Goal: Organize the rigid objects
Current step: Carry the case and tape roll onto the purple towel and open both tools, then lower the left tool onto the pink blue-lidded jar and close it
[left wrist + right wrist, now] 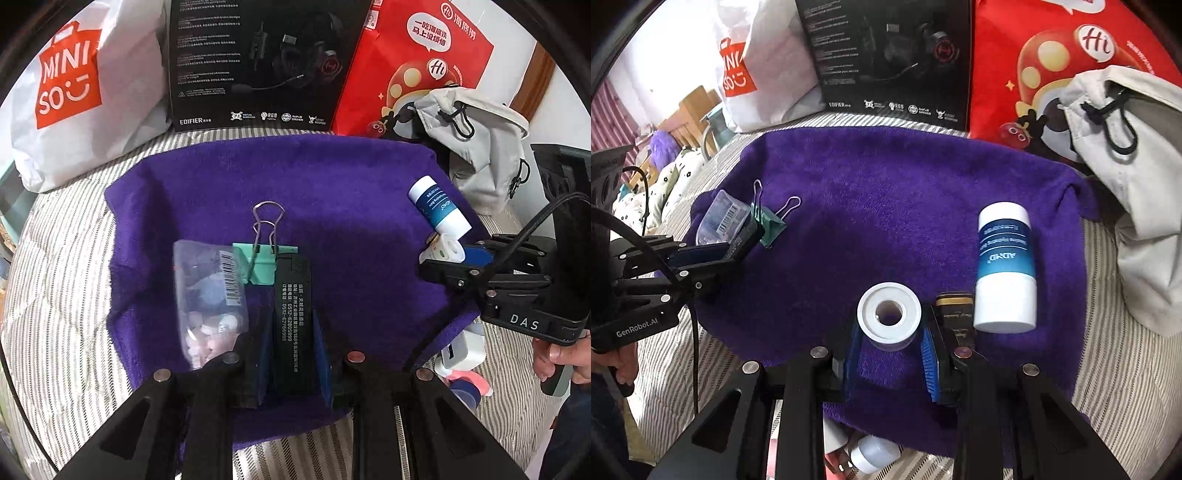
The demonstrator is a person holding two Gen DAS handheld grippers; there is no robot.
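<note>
While the left tongs (291, 354) are clasping a stiff black bar (291, 317) lengthwise, the right tongs (890, 350) are pinching a light, slippery white spool (889, 314) across its rim.

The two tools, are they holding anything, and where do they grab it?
Left tool clamps the black box by its long sides, at the near end. Right tool grips the white roll by its round outer edge.

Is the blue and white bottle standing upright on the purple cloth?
No. The blue and white bottle lies on its side on the purple cloth, beside the white roll.
</note>
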